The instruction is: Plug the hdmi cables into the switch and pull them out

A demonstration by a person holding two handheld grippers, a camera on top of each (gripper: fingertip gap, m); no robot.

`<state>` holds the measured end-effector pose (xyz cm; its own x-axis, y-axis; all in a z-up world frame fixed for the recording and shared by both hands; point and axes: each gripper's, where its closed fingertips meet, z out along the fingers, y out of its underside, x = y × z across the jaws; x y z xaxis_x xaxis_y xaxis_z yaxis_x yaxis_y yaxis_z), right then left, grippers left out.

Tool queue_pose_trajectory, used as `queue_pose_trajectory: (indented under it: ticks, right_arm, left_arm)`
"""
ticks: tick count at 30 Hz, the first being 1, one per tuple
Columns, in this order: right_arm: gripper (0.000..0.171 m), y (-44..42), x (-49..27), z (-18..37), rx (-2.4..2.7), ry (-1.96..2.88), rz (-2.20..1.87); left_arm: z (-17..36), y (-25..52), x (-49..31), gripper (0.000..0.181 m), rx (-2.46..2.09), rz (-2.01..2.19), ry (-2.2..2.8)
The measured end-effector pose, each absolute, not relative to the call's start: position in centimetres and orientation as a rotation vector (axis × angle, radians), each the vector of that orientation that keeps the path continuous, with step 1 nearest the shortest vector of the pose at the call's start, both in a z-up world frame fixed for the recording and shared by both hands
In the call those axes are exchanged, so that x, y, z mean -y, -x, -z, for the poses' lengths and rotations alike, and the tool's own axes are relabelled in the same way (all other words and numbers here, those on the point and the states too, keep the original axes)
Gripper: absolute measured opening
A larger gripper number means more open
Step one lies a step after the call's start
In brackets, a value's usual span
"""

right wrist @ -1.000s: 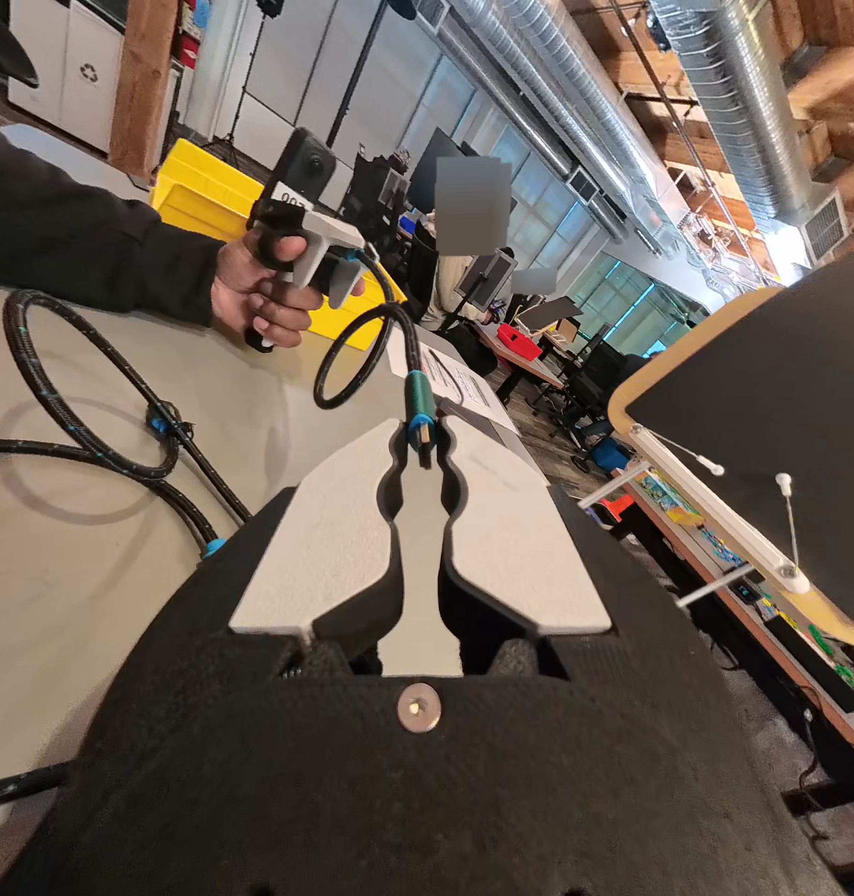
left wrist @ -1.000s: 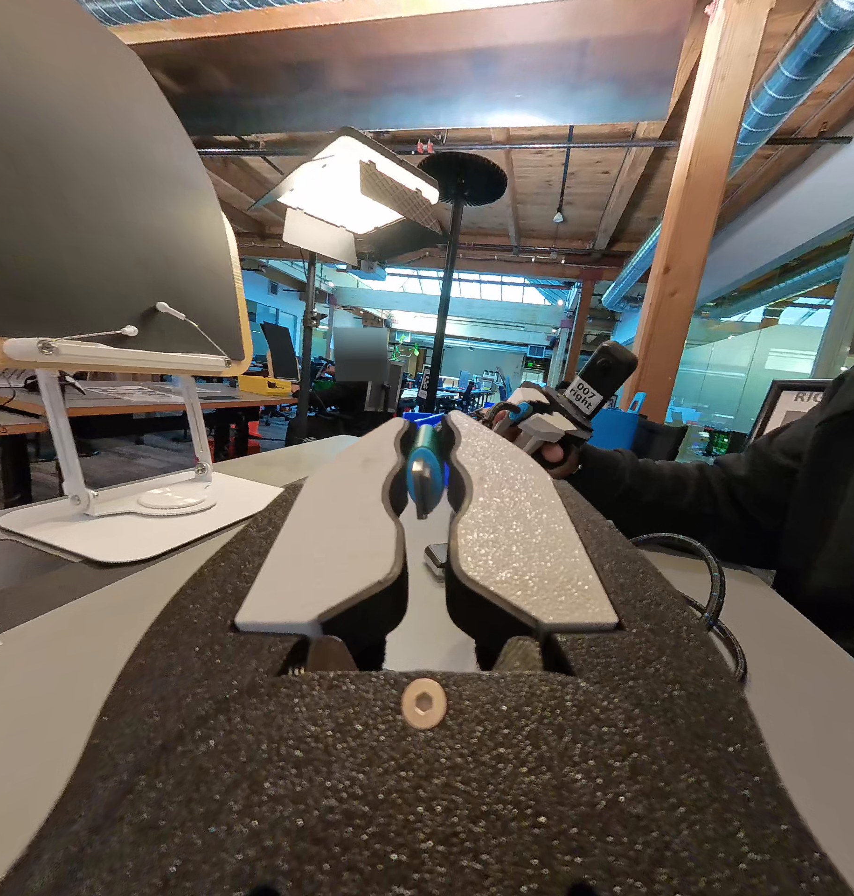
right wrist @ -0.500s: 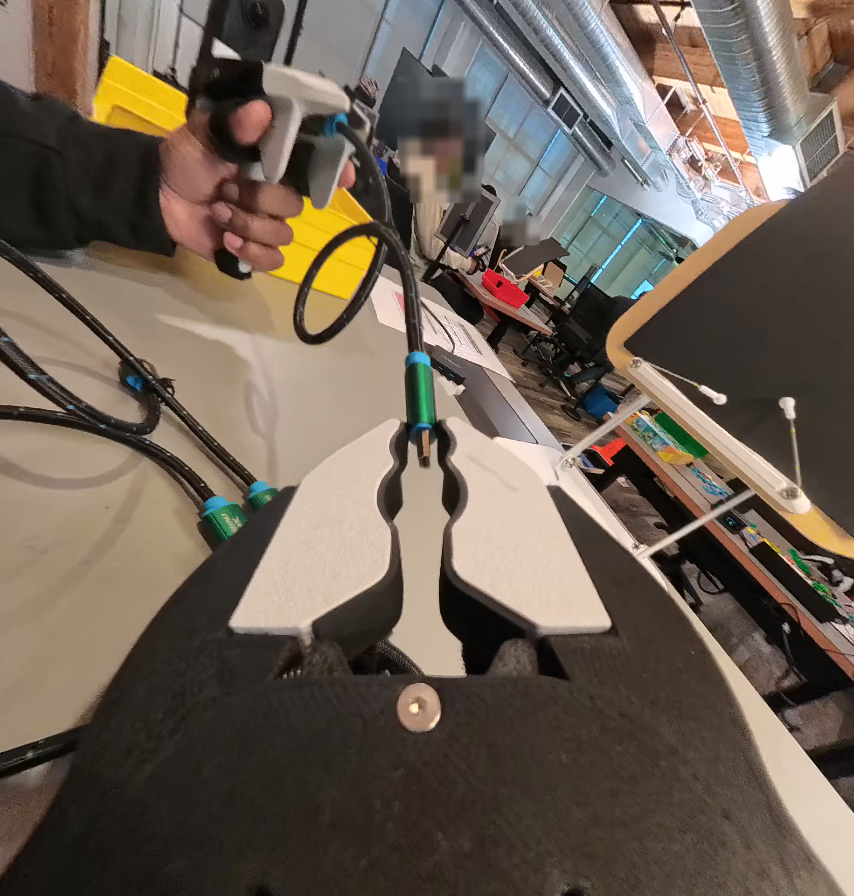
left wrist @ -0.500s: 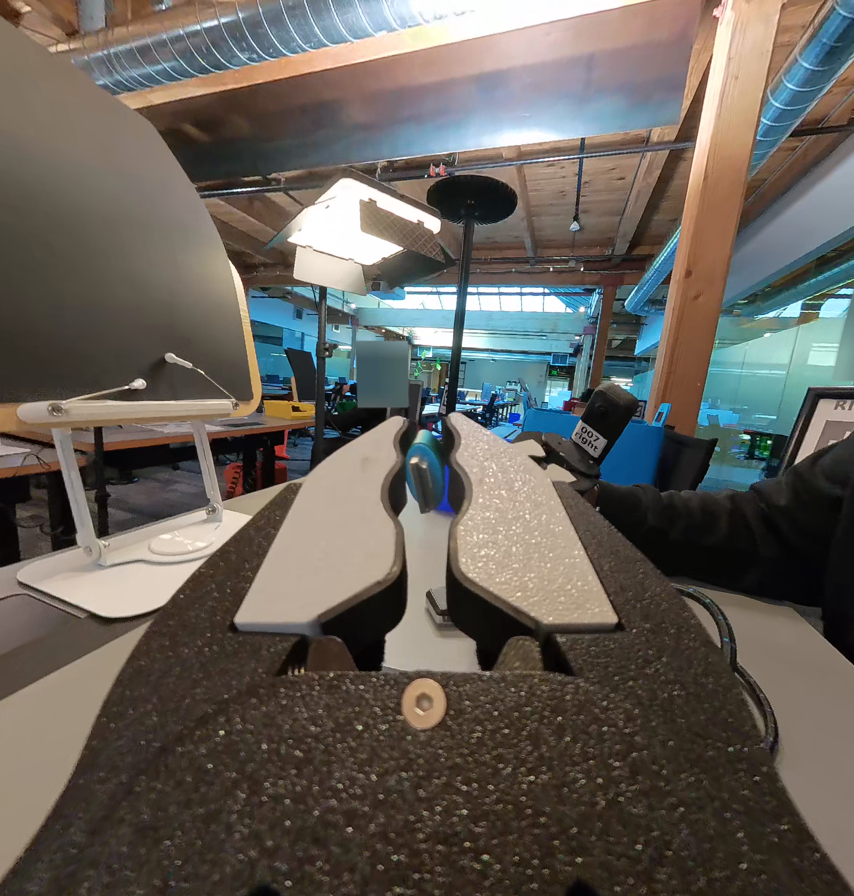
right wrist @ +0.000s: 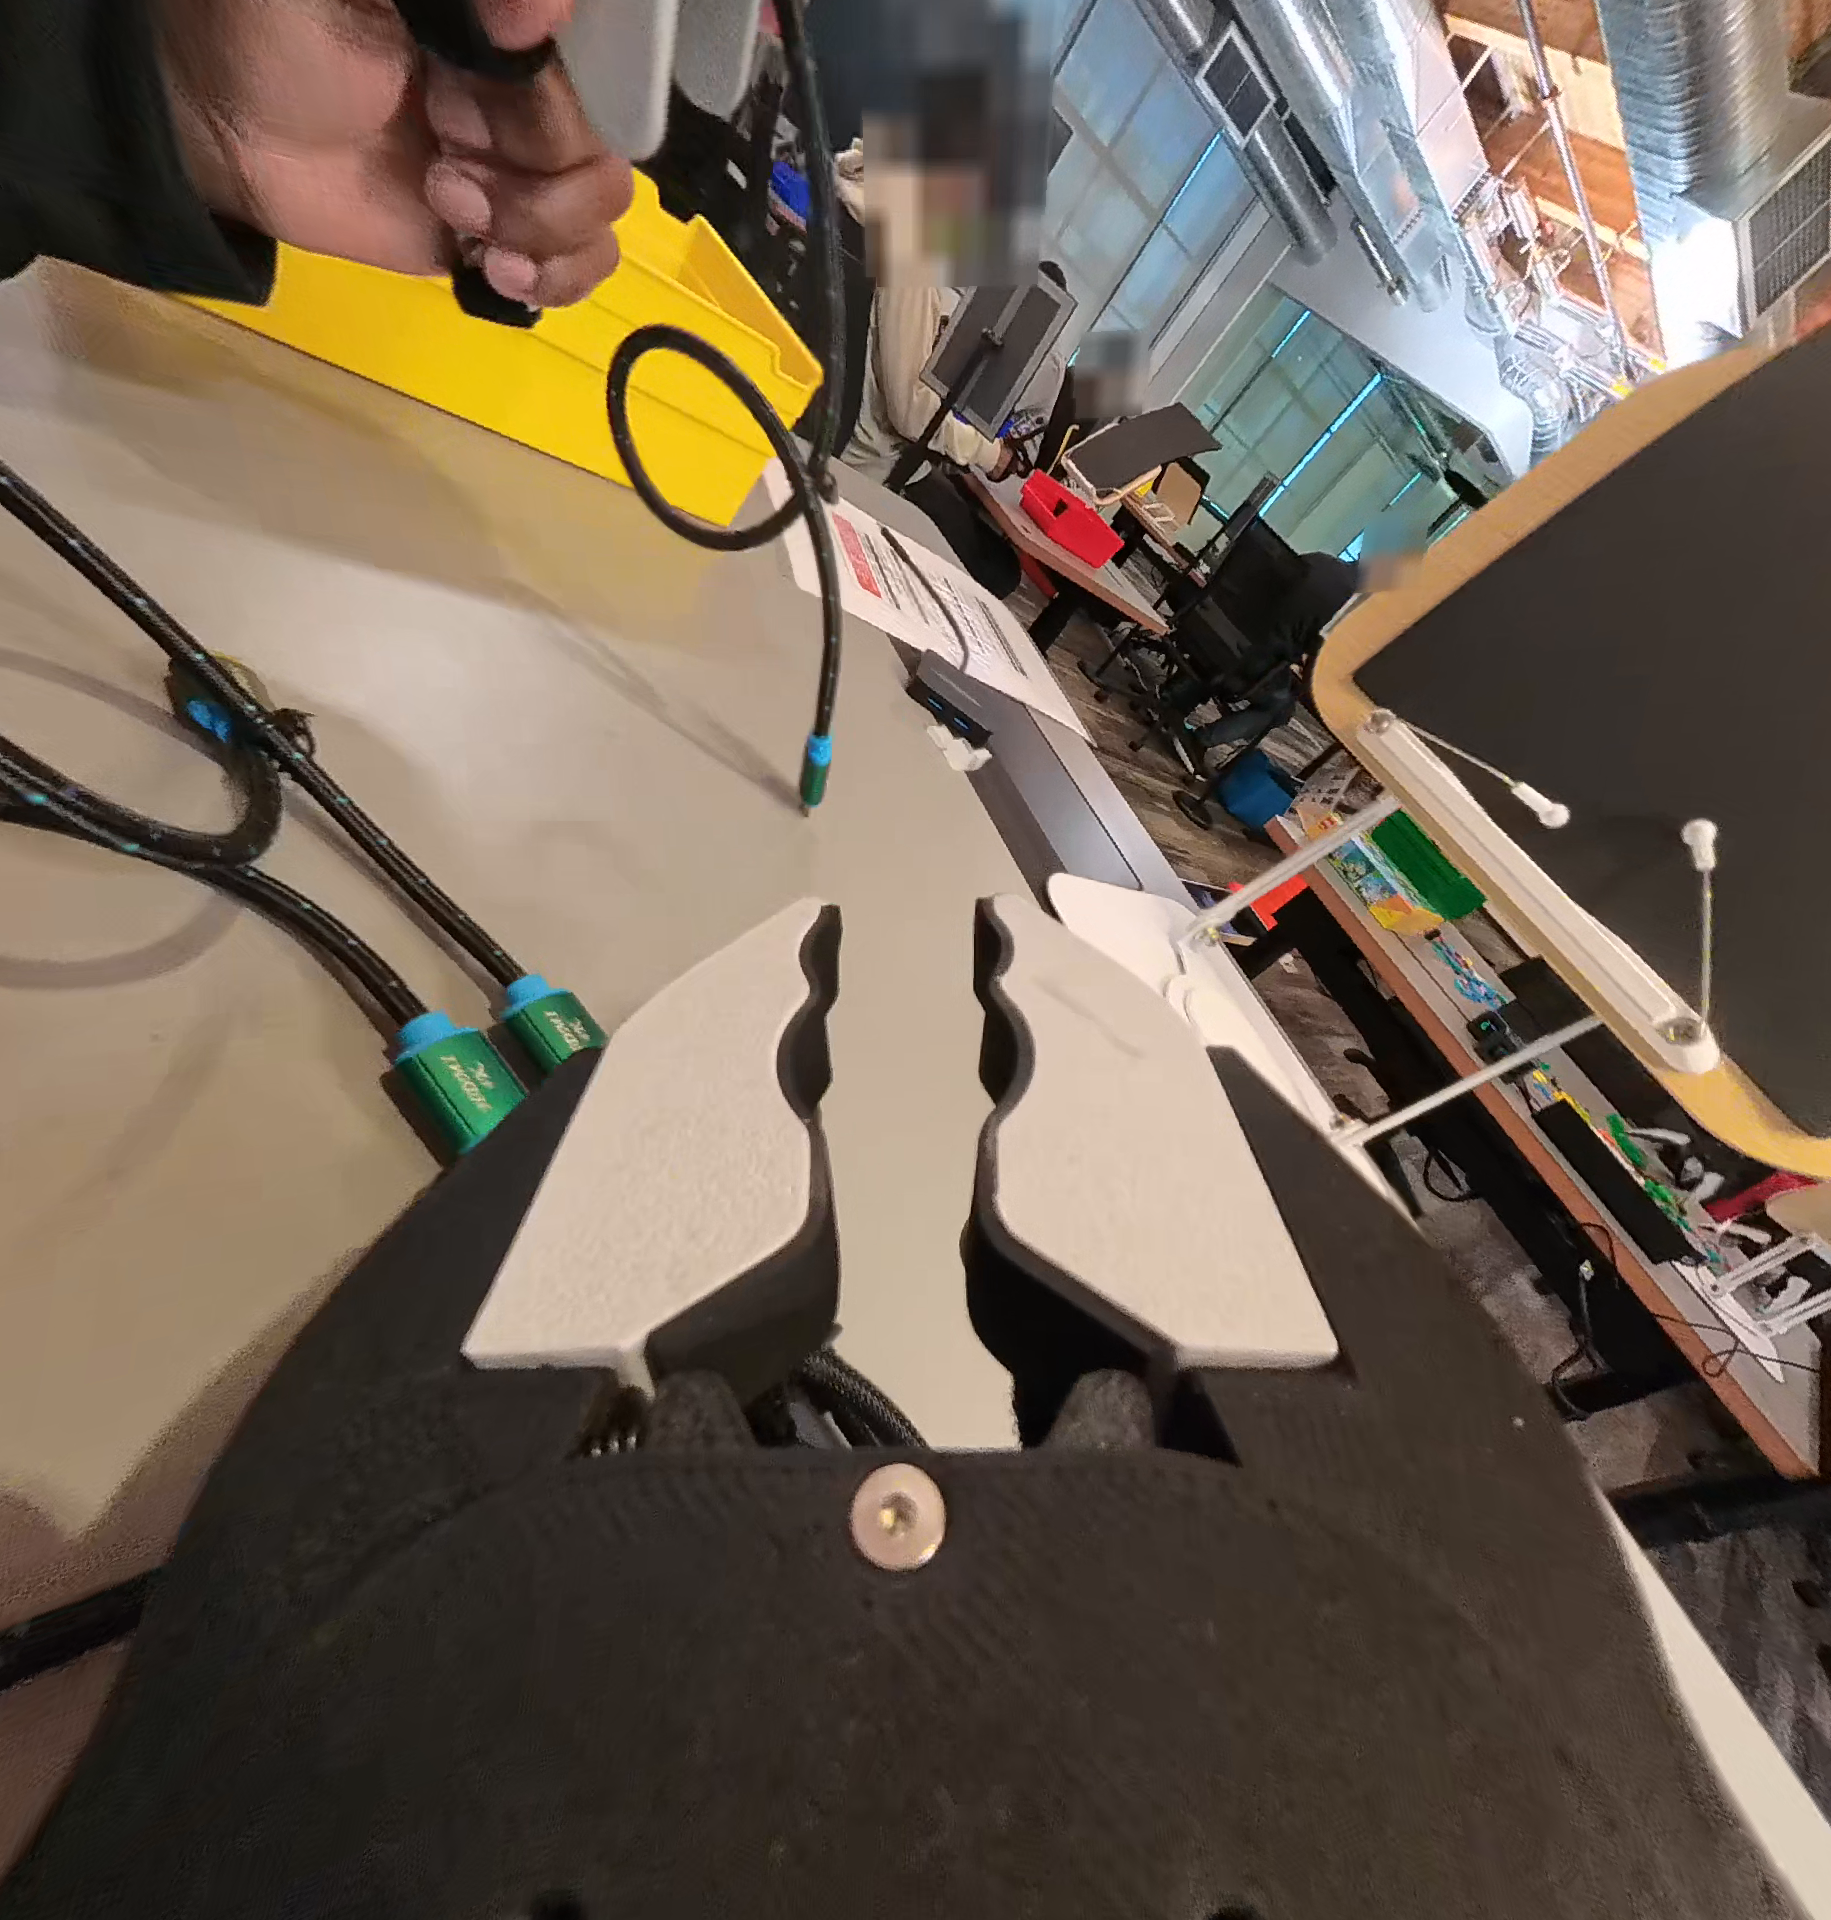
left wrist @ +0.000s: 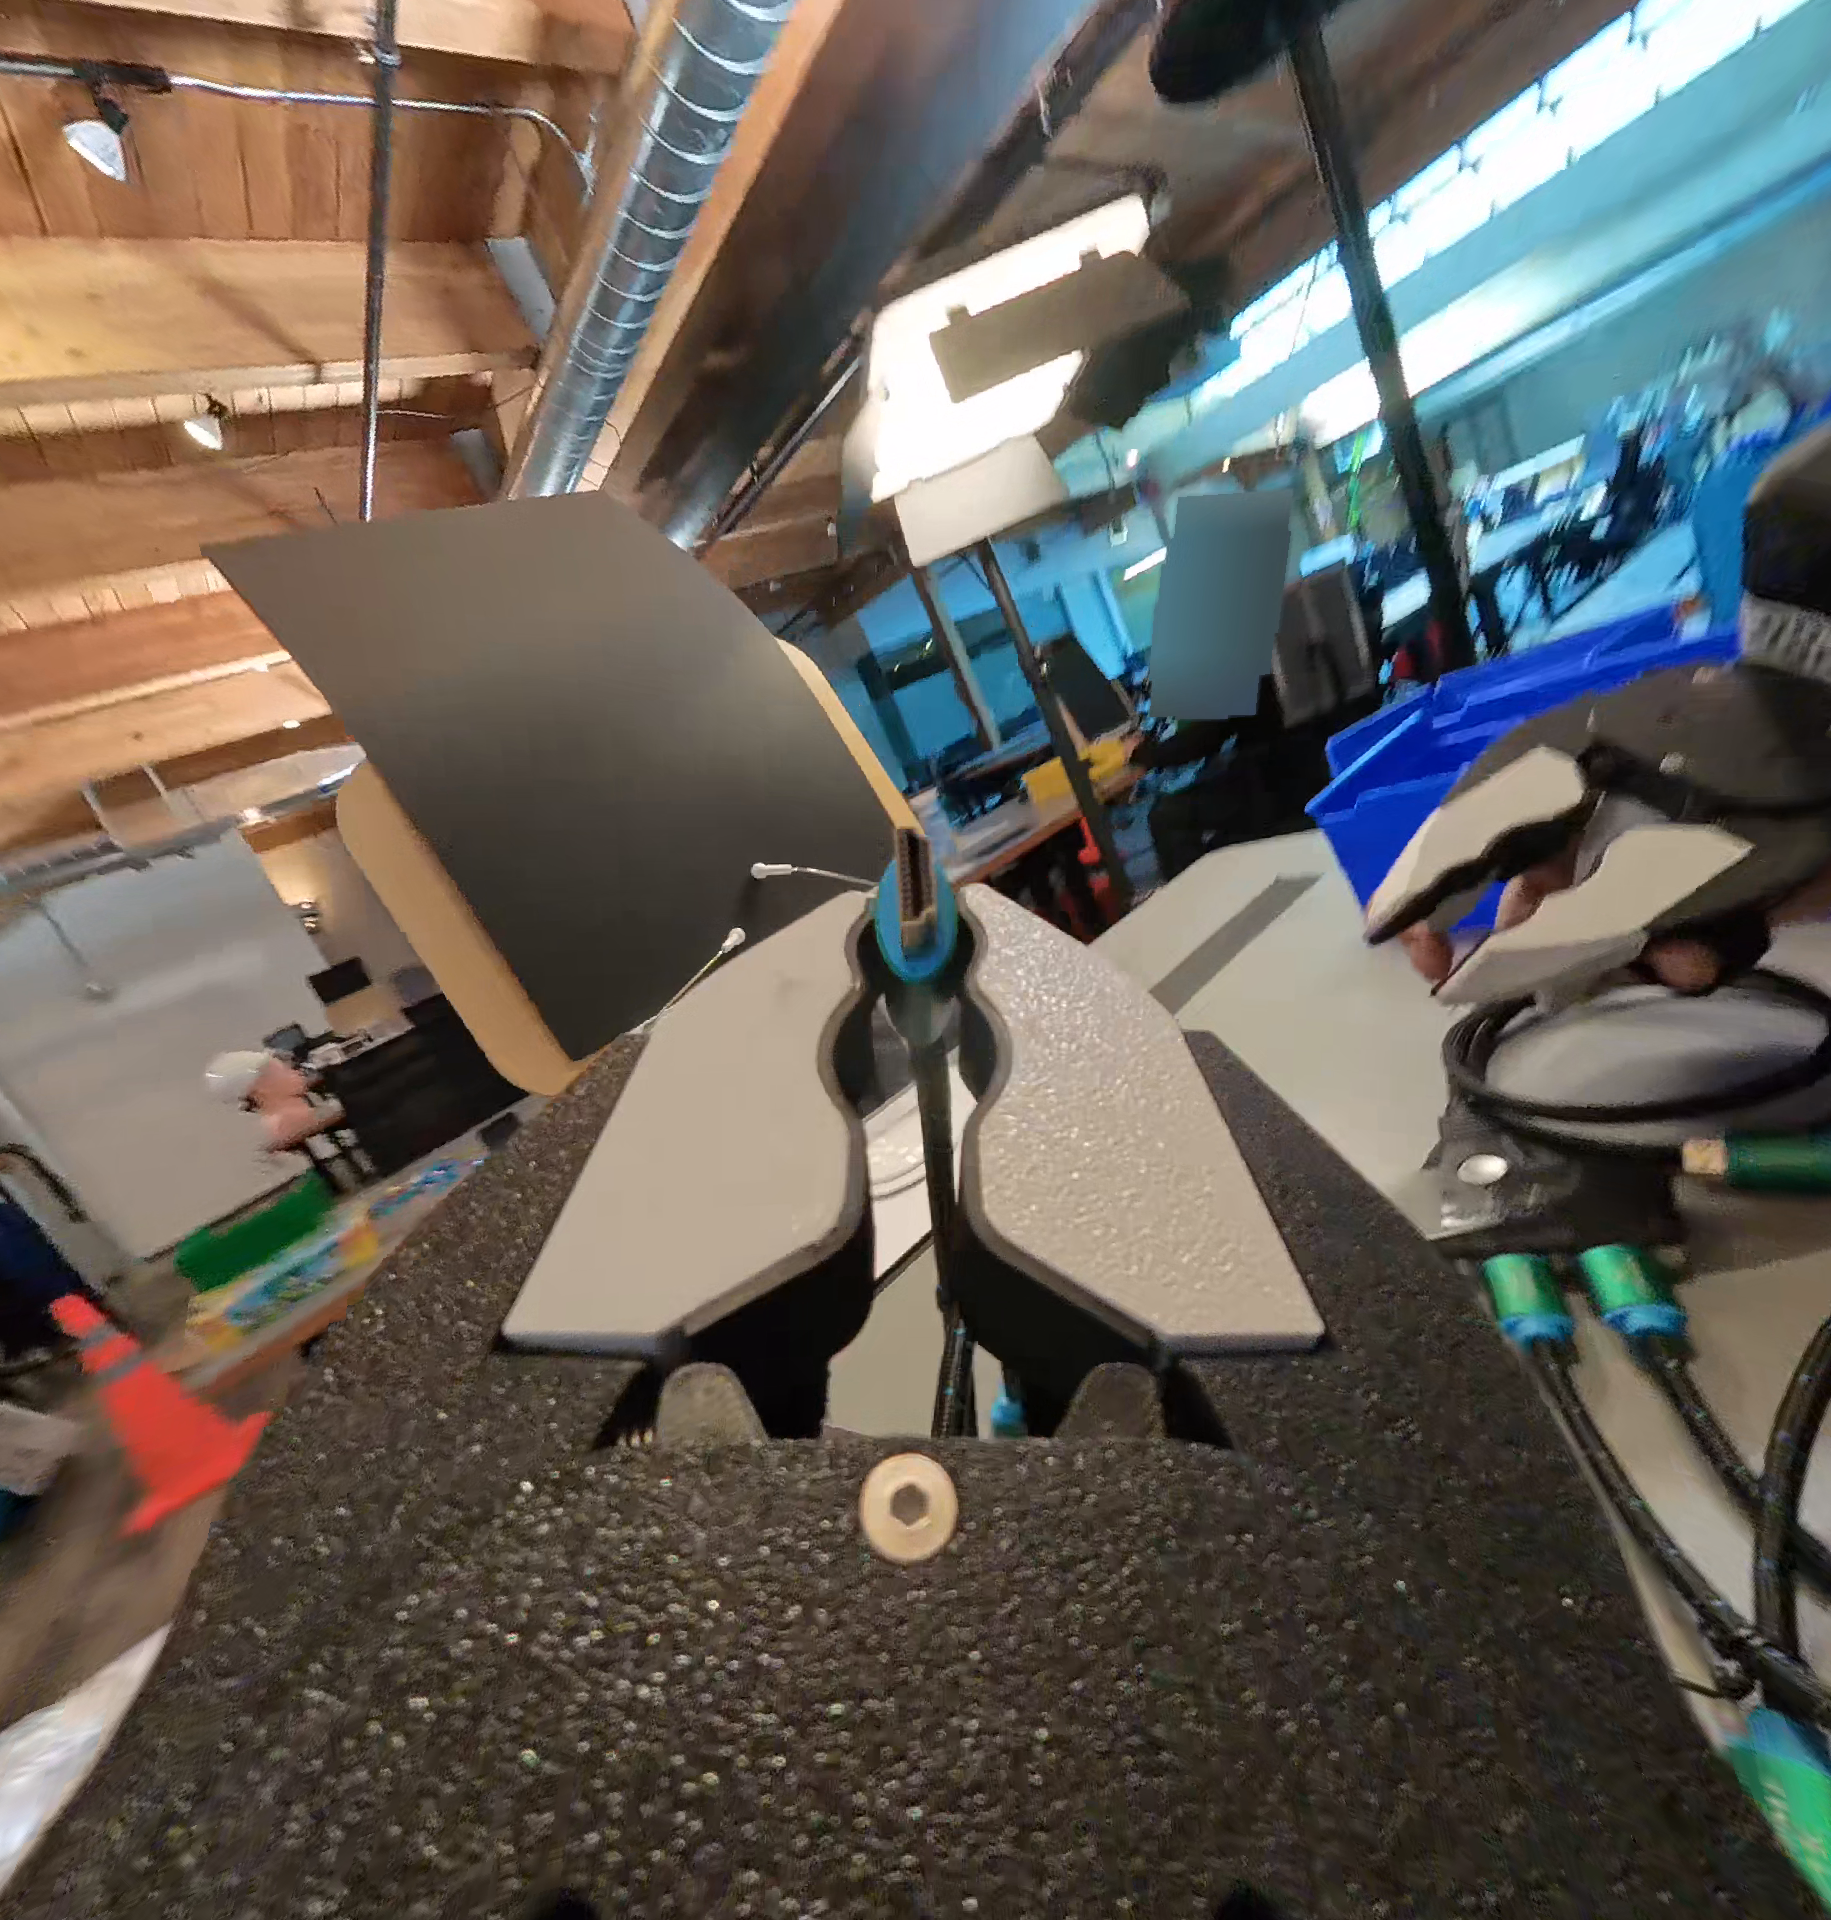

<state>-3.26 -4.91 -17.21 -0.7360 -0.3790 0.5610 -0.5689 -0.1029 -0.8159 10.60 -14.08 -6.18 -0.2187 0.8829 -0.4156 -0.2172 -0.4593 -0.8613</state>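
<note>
My left gripper (left wrist: 916, 906) is shut on the blue-collared plug (left wrist: 913, 878) of a thin black HDMI cable, metal tip pointing up. In the right wrist view the left gripper (right wrist: 620, 73) is high at the top. The cable loops down from it and its green far plug (right wrist: 812, 774) touches the grey table (right wrist: 475, 623). My right gripper (right wrist: 906, 935) is open and empty, low over the table. It also shows in the left wrist view (left wrist: 1410, 961), above the black switch (left wrist: 1555, 1195). Two green plugs (left wrist: 1576, 1294) sit in the switch's near side. In the right wrist view the same plugs (right wrist: 506, 1055) run under my gripper body.
A black board on a white stand (right wrist: 1669, 623) leans over the table's right edge. A yellow bin (right wrist: 537, 343) stands at the far side and a sheet of paper (right wrist: 942, 613) lies near the edge. Thick black cables (right wrist: 215, 748) loop across the table on the left. Left tips to right tips: about 20 cm.
My right gripper has opened and let go of the green plug, which now hangs down to the table. My left gripper has swung and tilted, still holding its plug.
</note>
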Motion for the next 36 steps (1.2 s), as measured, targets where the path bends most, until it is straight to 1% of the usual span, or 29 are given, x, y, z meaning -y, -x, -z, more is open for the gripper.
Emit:
queue_pose_trajectory:
  ticks: [7, 11, 16, 20, 27, 28, 31, 36]
  right_arm:
    - [0.025, 0.9, 4.6, 16.4, 1.946, -1.130, -1.973]
    - [0.026, -0.8, 4.4, 15.5, 1.988, -1.111, -2.032]
    - [0.041, -3.5, 4.0, 15.1, 2.218, -1.081, -2.091]
    - [0.046, -4.2, 4.3, 16.0, 2.371, -1.009, -2.047]
    - [0.045, -3.9, 5.4, 17.8, 2.543, -0.818, -1.968]
    - [0.043, -3.8, 5.5, 17.9, 2.570, -0.791, -1.971]
    - [0.028, -3.6, 5.6, 18.0, 2.586, -0.770, -1.981]
    - [0.023, -3.4, 5.6, 18.3, 2.534, -0.812, -1.948]
  left_arm:
    - [7.9, -7.4, 10.8, 0.010, 0.811, -1.973, 1.494]
    - [10.7, -4.7, 9.2, 0.011, 0.801, -2.131, 1.759]
    - [14.9, -1.8, 8.3, 0.011, 0.797, -2.277, 2.076]
    - [16.5, -0.7, 8.0, 0.011, 0.789, -2.297, 2.168]
    - [17.7, -0.2, 7.8, 0.011, 0.763, -2.302, 2.244]
    - [17.7, -0.2, 7.9, 0.011, 0.767, -2.303, 2.248]
    - [17.8, -0.2, 7.9, 0.011, 0.772, -2.296, 2.245]
    - [18.2, -0.1, 8.0, 0.013, 0.782, -2.270, 2.253]
